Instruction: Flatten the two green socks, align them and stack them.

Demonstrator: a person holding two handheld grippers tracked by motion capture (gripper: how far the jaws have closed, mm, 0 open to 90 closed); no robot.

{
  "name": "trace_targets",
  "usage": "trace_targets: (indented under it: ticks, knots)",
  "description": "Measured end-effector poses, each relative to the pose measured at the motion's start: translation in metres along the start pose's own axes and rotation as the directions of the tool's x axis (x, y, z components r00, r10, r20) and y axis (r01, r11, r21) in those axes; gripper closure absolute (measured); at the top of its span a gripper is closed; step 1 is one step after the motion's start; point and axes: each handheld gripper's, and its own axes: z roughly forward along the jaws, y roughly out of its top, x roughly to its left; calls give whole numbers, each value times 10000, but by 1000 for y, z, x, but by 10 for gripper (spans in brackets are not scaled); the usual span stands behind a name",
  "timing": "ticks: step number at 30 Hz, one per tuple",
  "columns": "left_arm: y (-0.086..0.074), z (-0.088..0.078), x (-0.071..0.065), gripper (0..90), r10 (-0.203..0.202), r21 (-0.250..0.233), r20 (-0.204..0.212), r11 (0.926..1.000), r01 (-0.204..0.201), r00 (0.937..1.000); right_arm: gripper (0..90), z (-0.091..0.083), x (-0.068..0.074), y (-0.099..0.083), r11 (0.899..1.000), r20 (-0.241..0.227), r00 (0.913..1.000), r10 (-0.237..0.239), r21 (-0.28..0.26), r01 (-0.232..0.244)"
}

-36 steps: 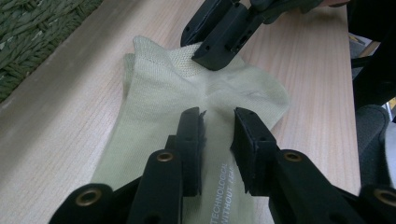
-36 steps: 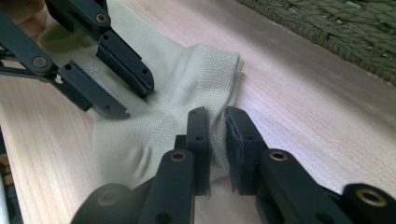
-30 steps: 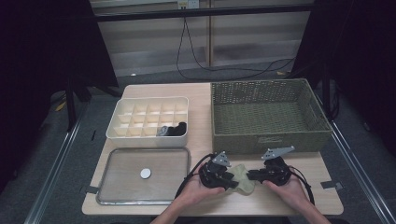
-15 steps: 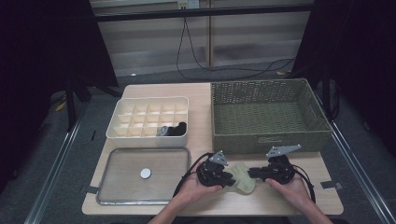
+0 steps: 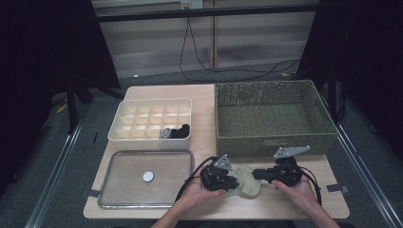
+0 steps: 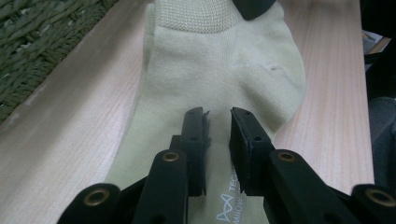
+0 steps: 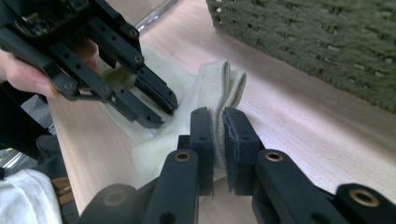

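**Table inventory: containers, sock, grippers**

Wooden table (image 5: 204, 102): bears all items below.

Woven green basket (image 5: 271, 116): far right of the table, nothing visible inside it.

Metal tray (image 5: 111, 183): near left; holds one small white disc (image 5: 148, 176).

Cream divided box (image 5: 151, 122): behind the tray; dark items (image 5: 177, 132) in its front right compartments, kind unclear; other cells look bare.

Pale green sock (image 5: 247, 180): flat on the table in front of the basket, between the two grippers.

Right gripper (image 7: 218, 128): jaws pinched on the sock's folded ribbed cuff.

Left gripper (image 6: 218, 122): jaws have just been closing, narrow gap left, tips resting on the sock's foot; no fabric seen pinched between them.
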Motion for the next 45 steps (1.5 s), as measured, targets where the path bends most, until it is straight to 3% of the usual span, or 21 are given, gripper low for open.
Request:
trace_targets:
  ticks: [1,5,9,15,23,26,29,37,42,45]
  knots:
    - [1,-1,0,758,81,159,-71,9998,-79,9999,835,-1,1,1,10000,-37,10000,-42,-47,42]
    - [0,2,-2,757,-16,-139,-12,9999,16,10000,837,-4,5,4,9996,-188,9998,-27,-284,21]
    - [1,3,-2,758,144,-39,-83,9999,-144,9999,838,-5,10,8,9988,-324,9993,-174,-454,159]
    - [2,7,-6,757,-28,-256,33,9997,29,10000,839,-4,15,12,9977,-563,9984,-105,-680,67]
    - [5,11,-10,756,48,-206,-206,9998,-53,9998,840,-3,18,13,9962,-747,9971,117,-854,-181]
    - [7,14,-12,755,56,-266,-115,9996,-59,9999,840,-2,20,13,9958,-836,9964,107,-901,-182]
    - [8,19,-13,754,-258,-571,53,9980,261,9997,840,-2,20,13,9953,-864,9962,120,-952,-202]
    - [13,23,-12,732,-374,-558,148,9977,382,9992,840,0,21,12,9946,-916,9955,224,-993,-315]
    - [13,16,-10,696,-376,-561,191,9977,386,9991,840,-2,18,10,9946,-844,9961,257,-982,-340]
    - [12,5,-10,683,-501,-923,112,9944,509,9987,840,-5,14,9,9942,-729,9969,290,-1015,-364]
